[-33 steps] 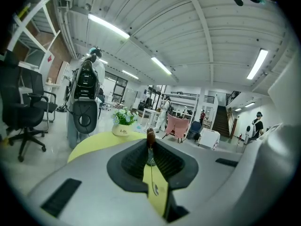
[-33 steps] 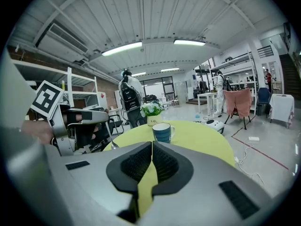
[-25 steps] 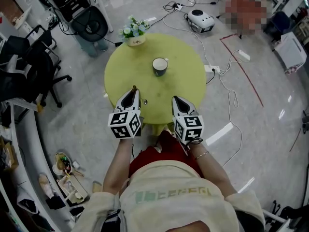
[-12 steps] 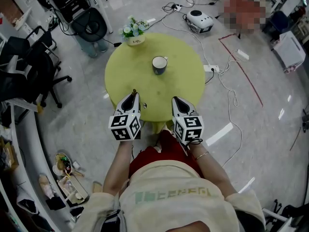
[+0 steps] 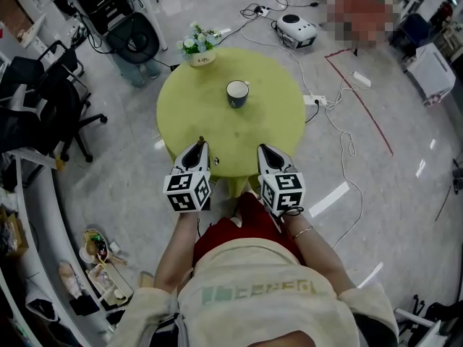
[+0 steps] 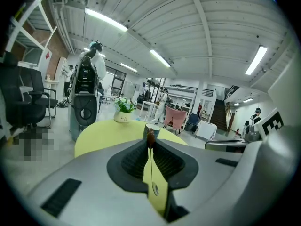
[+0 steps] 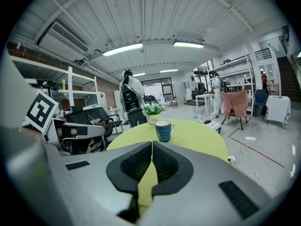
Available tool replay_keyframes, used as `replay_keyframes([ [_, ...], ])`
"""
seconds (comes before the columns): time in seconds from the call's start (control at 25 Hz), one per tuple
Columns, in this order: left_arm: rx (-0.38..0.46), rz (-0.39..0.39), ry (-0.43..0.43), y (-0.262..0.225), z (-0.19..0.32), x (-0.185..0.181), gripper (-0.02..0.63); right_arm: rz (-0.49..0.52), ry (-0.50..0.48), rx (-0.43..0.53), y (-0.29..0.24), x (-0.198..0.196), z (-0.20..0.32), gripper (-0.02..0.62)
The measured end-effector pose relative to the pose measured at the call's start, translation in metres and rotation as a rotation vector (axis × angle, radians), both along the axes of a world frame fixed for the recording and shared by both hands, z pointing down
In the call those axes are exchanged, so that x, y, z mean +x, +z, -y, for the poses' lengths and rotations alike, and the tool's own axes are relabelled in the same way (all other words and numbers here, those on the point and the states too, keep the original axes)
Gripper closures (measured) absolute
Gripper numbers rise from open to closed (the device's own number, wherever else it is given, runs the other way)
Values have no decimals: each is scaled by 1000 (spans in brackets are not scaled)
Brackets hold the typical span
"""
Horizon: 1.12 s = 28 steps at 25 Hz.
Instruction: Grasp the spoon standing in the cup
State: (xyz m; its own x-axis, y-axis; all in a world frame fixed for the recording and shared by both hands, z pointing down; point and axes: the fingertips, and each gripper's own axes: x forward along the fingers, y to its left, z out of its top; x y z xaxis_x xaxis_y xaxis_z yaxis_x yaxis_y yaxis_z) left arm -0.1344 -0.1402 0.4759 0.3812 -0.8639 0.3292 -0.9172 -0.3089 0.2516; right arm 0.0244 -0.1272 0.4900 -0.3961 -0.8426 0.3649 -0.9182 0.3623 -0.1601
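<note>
A dark blue cup [image 5: 237, 92] stands upright past the middle of the round yellow-green table [image 5: 278, 114]; it also shows in the right gripper view [image 7: 164, 130]. My left gripper [image 5: 199, 144] hovers at the table's near edge, shut on a thin metal spoon [image 6: 151, 164]. The spoon's brown end points toward the cup, and its bowl lies back between the jaws. The cup [image 6: 152, 128] is partly hidden behind that brown end. My right gripper [image 5: 265, 150] is beside the left one, shut with nothing in it [image 7: 152, 145].
A white pot of flowers [image 5: 197, 45] stands at the table's far left rim. Black office chairs [image 5: 43, 100] crowd the left. Cables and a white device [image 5: 299, 27] lie on the floor behind and right of the table. People stand in the background.
Both grippers stay almost where they were. The head view has shifted a little, so the table and cup sit slightly higher in it.
</note>
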Motion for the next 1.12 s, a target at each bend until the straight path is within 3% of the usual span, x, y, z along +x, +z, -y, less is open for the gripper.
replay_keyframes([
  [1.12, -44, -6, 0, 17, -53, -18, 557, -29, -17, 9, 0, -17, -40, 560],
])
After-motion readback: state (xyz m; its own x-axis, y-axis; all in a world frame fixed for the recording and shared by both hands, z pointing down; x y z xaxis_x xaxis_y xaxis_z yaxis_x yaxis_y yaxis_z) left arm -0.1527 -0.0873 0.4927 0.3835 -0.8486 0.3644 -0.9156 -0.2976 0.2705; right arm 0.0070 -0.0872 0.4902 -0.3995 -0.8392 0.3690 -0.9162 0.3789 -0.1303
